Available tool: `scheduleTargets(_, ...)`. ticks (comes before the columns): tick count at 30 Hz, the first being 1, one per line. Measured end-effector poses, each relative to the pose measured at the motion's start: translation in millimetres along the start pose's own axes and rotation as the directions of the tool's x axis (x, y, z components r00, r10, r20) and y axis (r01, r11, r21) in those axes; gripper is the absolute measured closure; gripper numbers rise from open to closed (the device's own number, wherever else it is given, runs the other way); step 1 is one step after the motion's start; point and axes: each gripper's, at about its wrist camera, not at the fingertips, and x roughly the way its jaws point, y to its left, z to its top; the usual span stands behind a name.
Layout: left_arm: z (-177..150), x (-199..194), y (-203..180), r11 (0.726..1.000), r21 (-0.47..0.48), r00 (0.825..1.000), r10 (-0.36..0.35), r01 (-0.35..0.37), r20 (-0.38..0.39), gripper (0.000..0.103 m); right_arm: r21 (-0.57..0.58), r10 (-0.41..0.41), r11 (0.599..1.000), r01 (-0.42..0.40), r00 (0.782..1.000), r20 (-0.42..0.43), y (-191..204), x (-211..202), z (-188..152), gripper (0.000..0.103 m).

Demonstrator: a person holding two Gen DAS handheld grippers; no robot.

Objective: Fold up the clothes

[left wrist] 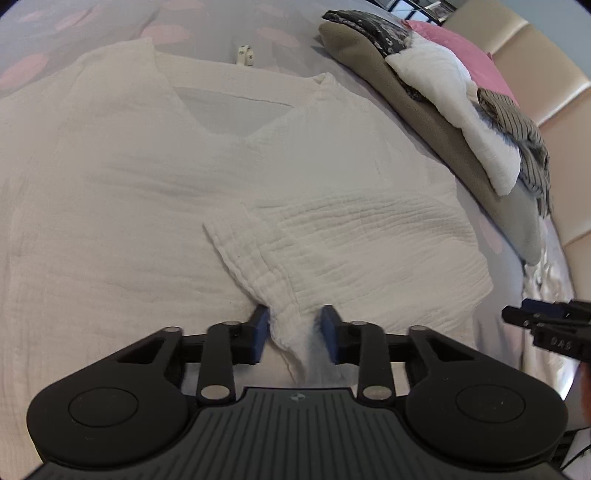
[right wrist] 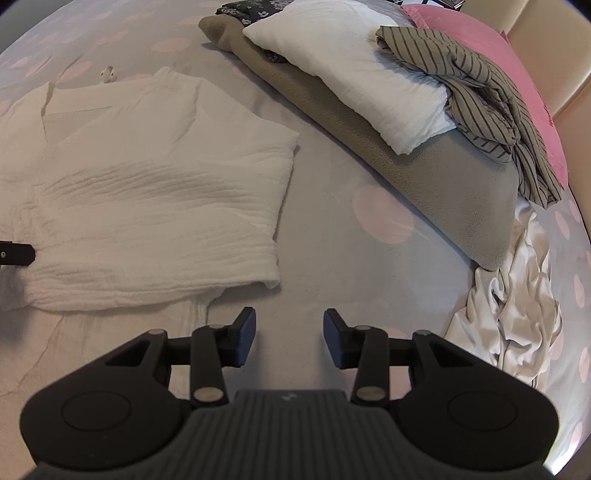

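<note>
My left claw [left wrist: 295,334] is down at the near edge of the white crinkled top [left wrist: 192,177], and a bunched tongue of its sleeve cuff [left wrist: 258,266] runs between my blue pads. The left pad [left wrist: 261,332] touches the cloth; the right pad sits beside it with a sliver of gap, so I can't say it is a firm pinch. The jaws stand partly apart around the fabric.

The top is spread flat on the grey bedsheet with pale pink ovals [right wrist: 369,221], neckline away from me, a V-shaped opening showing the back layer inside. The weave is a rippled gauze, all fine horizontal wrinkles. Its right sleeve is folded in across the chest, making a thicker rectangular slab with a straight outer edge. From the right wrist view that folded edge [right wrist: 280,206] runs clean down to a rounded corner.

My right claw [right wrist: 289,338] hangs over bare sheet just right of the top, jaws apart, nothing between them.

Beyond, along the beige padded headboard [left wrist: 554,92], lies a taupe blanket [right wrist: 424,177] with a folded white piece [right wrist: 354,81] and a striped garment [right wrist: 480,96] heaped on it, against a pink pillow [right wrist: 480,33]. A crumpled satin cloth [right wrist: 517,306] sits at the right. A small white tag [left wrist: 244,54] lies past the collar.
</note>
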Motion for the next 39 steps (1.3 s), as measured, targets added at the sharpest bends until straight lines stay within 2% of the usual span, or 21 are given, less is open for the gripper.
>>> scheduleTargets(2,-2.2,-3.5,-7.3,0.999,0.047,0.999,0.020,-0.022,0.036,0.094,-0.004,-0.003,1.000,0.003,1.000,-0.003,-0.5,1.7,0.3,0.059)
scheduleTargets(6,2.1,-19.9,-16.0,0.996,0.080,0.994,0.025,-0.033,0.110,0.097,-0.005,-0.010,1.000,0.010,1.000,-0.012,-2.5,5.3,0.3,0.059)
scheduleTargets(12,22.6,-48.7,-14.1,0.999,0.047,0.982,-0.001,-0.007,0.190,0.098,-0.004,-0.016,1.000,0.016,1.000,-0.012,-2.0,4.8,-1.8,0.059)
scheduleTargets(18,42.0,-76.0,-0.6,1.000,0.002,0.965,0.022,-0.023,0.260,0.098,-0.020,-0.020,1.000,0.020,1.000,0.001,3.9,2.4,0.1,0.059)
scheduleTargets(23,56.5,-96.7,26.6,0.997,-0.066,0.950,0.056,-0.038,0.307,0.098,-0.026,-0.027,0.999,0.028,0.999,0.026,8.1,0.9,1.6,0.059)
scheduleTargets(28,64.2,-102.7,51.8,0.992,-0.120,0.944,0.084,-0.048,0.320,0.098,-0.032,0.003,0.999,-0.002,0.999,0.047,12.0,1.8,3.9,0.059)
scheduleTargets(35,60.3,-87.1,61.0,0.992,-0.105,0.960,0.097,-0.071,0.262,0.098,-0.122,0.068,0.991,-0.059,0.995,0.067,36.7,5.3,7.8,0.060)
scheduleTargets(39,57.8,-81.4,66.9,0.990,-0.111,0.964,0.111,-0.086,0.242,0.097,-0.227,0.052,0.973,-0.032,0.995,0.084,55.5,11.3,6.9,0.060)
